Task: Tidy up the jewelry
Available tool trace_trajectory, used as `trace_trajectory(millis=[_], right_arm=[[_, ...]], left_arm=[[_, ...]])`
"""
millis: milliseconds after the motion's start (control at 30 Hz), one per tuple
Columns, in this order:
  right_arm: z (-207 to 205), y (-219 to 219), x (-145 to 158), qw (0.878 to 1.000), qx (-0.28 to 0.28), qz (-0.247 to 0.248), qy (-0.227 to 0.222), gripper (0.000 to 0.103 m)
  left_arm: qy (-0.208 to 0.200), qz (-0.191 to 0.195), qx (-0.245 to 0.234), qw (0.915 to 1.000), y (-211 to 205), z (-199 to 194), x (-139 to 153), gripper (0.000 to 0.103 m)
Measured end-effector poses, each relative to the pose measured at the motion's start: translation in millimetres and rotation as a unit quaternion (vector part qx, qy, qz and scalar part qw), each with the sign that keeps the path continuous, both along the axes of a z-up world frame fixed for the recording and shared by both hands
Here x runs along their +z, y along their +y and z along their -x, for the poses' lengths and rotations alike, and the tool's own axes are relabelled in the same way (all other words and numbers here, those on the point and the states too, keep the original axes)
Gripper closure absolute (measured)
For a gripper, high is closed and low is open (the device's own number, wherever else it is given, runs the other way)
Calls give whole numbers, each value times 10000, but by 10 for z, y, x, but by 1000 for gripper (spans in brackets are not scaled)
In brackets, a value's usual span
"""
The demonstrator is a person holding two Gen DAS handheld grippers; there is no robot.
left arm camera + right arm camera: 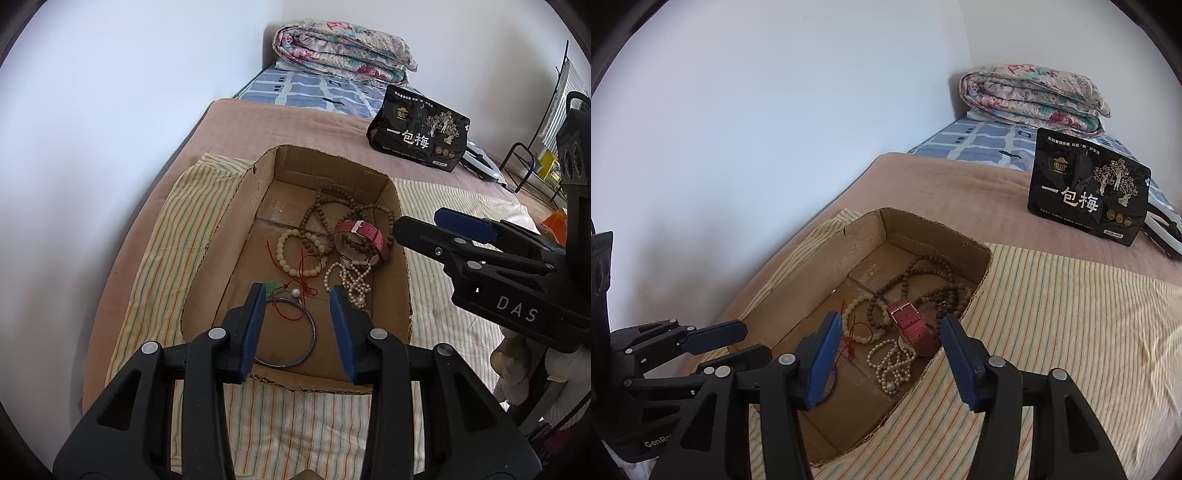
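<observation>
A shallow cardboard box (229,229) (864,243) sits on a striped cloth on the bed. In it lie brown bead strands (325,210) (923,275), a red-strapped watch (369,236) (914,325), a cream bead bracelet (291,254) (855,306), a white pearl strand (351,280) (892,365), a thin blue bangle (306,343) and a red cord with a pearl (295,293). My left gripper (298,295) is open and empty above the box's near end, over the bangle. My right gripper (890,321) is open and empty above the box's right side; it shows in the left wrist view (417,223).
A black snack bag (419,133) (1087,199) stands on the brown blanket behind the box. A folded floral quilt (343,48) (1034,96) lies at the bed's far end. A white wall runs along the left. A metal rack (524,166) stands at right.
</observation>
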State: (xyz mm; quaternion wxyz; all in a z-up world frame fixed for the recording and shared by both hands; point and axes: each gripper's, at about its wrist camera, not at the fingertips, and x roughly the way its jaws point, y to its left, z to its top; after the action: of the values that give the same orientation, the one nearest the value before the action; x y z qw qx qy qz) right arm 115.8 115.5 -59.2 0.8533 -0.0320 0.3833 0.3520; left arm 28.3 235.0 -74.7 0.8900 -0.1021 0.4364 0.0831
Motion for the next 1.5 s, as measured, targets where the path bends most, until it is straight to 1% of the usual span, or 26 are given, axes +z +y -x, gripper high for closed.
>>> trace_trajectory(millis=[100, 167, 233, 300, 367, 533, 600, 667, 900, 1067, 1133, 1167, 1200, 1267, 1367, 1500], right_arm=[[4, -15, 18, 10000, -49, -15, -36, 32], [12, -19, 35, 10000, -75, 1, -60, 19], [25, -30, 56, 9998, -140, 2, -141, 15], [31, -43, 80, 9996, -183, 6, -200, 14], [32, -57, 99, 9995, -236, 26, -228, 9], [28, -114, 166, 9991, -317, -34, -267, 6], [34, -132, 194, 9990, -339, -18, -303, 3], [45, -154, 224, 9988, -356, -20, -344, 2], [89, -275, 360, 9980, -396, -71, -482, 0], [137, -415, 480, 9970, -446, -117, -618, 0], [170, -480, 539, 9965, -460, -122, -694, 0], [189, -521, 571, 9961, -467, -140, -740, 0], [211, -567, 605, 9957, -482, -149, -783, 0], [260, -667, 681, 9947, -519, -195, -863, 0], [337, -827, 791, 9934, -541, -261, -980, 0], [443, -1032, 891, 9917, -524, -296, -1137, 0]], left_arm=[[-14, -16, -16, 10000, -13, -5, 13, 67], [-22, -41, -18, 10000, -23, -8, 20, 67], [-26, -79, -17, 10000, -36, -11, 25, 67], [-33, -55, -15, 10000, -38, -9, 29, 59], [-58, -64, -8, 10000, -48, -11, 39, 57], [-107, -108, -12, 9999, -78, -13, 83, 56], [-166, -123, -3, 9998, -102, -5, 117, 40], [-293, -143, 24, 9995, -133, 13, 167, 37], [-484, -280, -31, 9984, -249, 65, 301, 36], [-662, -258, 56, 9975, -300, 120, 448, 36], [-759, -321, 100, 9965, -329, 145, 523, 35], [-811, -370, 123, 9959, -345, 160, 562, 34], [-872, -406, 165, 9952, -359, 185, 603, 30], [-943, -403, 223, 9945, -382, 220, 655, 26], [-994, -421, 218, 9939, -442, 259, 723, 26], [-1133, -569, 140, 9918, -585, 338, 821, 26]])
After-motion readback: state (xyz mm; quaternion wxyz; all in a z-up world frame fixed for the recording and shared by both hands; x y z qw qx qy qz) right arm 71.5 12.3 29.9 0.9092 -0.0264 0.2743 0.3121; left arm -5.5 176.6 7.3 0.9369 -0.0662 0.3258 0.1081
